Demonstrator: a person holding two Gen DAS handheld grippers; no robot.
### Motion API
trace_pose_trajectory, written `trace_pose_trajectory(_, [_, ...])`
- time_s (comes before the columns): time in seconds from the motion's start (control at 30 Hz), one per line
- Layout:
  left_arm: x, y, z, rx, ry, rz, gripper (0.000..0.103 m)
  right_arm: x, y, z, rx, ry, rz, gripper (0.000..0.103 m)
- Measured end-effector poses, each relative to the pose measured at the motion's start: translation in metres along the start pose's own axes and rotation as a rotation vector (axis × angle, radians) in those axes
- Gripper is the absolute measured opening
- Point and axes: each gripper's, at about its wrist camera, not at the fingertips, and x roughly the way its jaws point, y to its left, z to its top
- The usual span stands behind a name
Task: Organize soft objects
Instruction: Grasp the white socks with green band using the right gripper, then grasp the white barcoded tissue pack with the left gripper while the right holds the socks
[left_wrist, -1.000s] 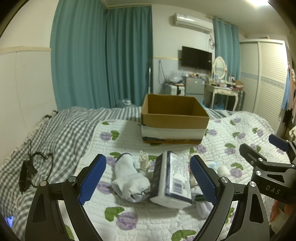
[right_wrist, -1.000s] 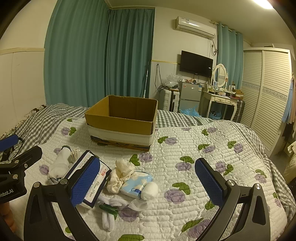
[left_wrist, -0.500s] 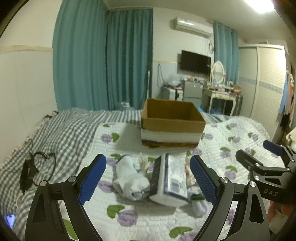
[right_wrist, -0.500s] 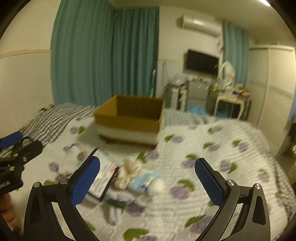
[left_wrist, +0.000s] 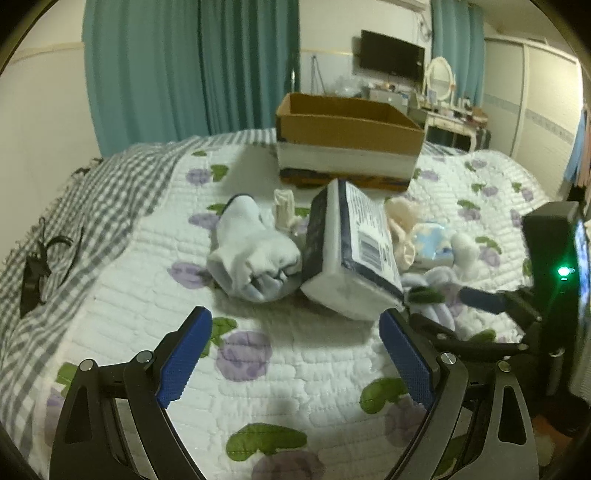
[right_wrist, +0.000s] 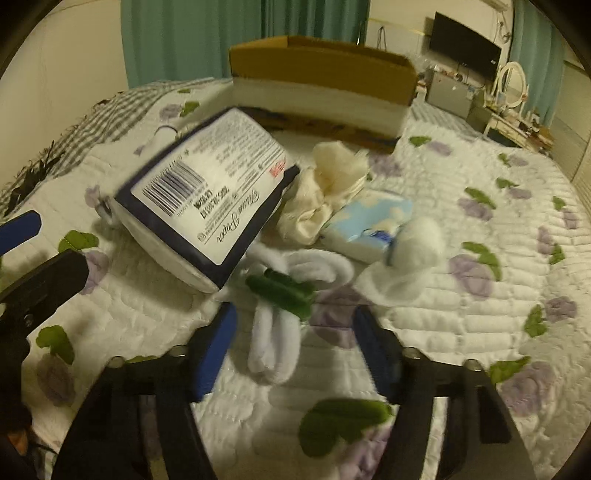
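Note:
Soft things lie in a heap on the quilted bed. A tissue paper pack (right_wrist: 207, 206) (left_wrist: 351, 254) lies tilted beside rolled white socks (left_wrist: 251, 251). A white fuzzy loop with a green band (right_wrist: 280, 291), a cream scrunchie (right_wrist: 332, 184), a light blue tissue packet (right_wrist: 369, 221) and a white ball sock (right_wrist: 413, 240) lie right of the pack. My right gripper (right_wrist: 291, 325) is open, its fingers on either side of the fuzzy loop. My left gripper (left_wrist: 295, 332) is open and empty, just short of the pack and socks.
An open cardboard box (left_wrist: 347, 144) (right_wrist: 321, 85) stands on the bed behind the heap. A grey checked blanket (left_wrist: 92, 206) with a black cable (left_wrist: 40, 266) lies at the left. Teal curtains, a dresser and a wardrobe stand beyond.
Both grippers have dropped forward towards the heap. The right gripper has narrowed and now straddles the fuzzy loop. The left gripper stays wide open.

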Motion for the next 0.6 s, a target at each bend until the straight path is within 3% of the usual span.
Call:
trace_pose_trajectory(0.03, [0.001, 0.001, -0.001, -0.001, 0.003, 0.0, 0.093, 0.004, 0.0, 0.0, 0.002, 0.007, 0.01, 0.056])
trace_pose_trajectory(0.07, [0.002, 0.002, -0.001, -0.003, 0.008, 0.001, 0.093, 0.005, 0.0, 0.002, 0.001, 0.013, 0.02, 0.042])
trace_pose_trajectory(0.13, [0.006, 0.003, -0.002, -0.006, 0.019, 0.01, 0.093, 0.007, -0.001, 0.004, 0.0, 0.019, 0.041, 0.027])
trace_pose_trajectory(0.43, [0.009, -0.021, -0.003, 0.097, -0.003, 0.019, 0.093, -0.051, -0.021, 0.024, 0.028, -0.129, 0.02, 0.026])
trace_pose_trajectory(0.6, [0.03, -0.041, -0.004, 0.166, 0.014, 0.051, 0.093, -0.056, -0.037, 0.027, 0.076, -0.138, 0.049, 0.026])
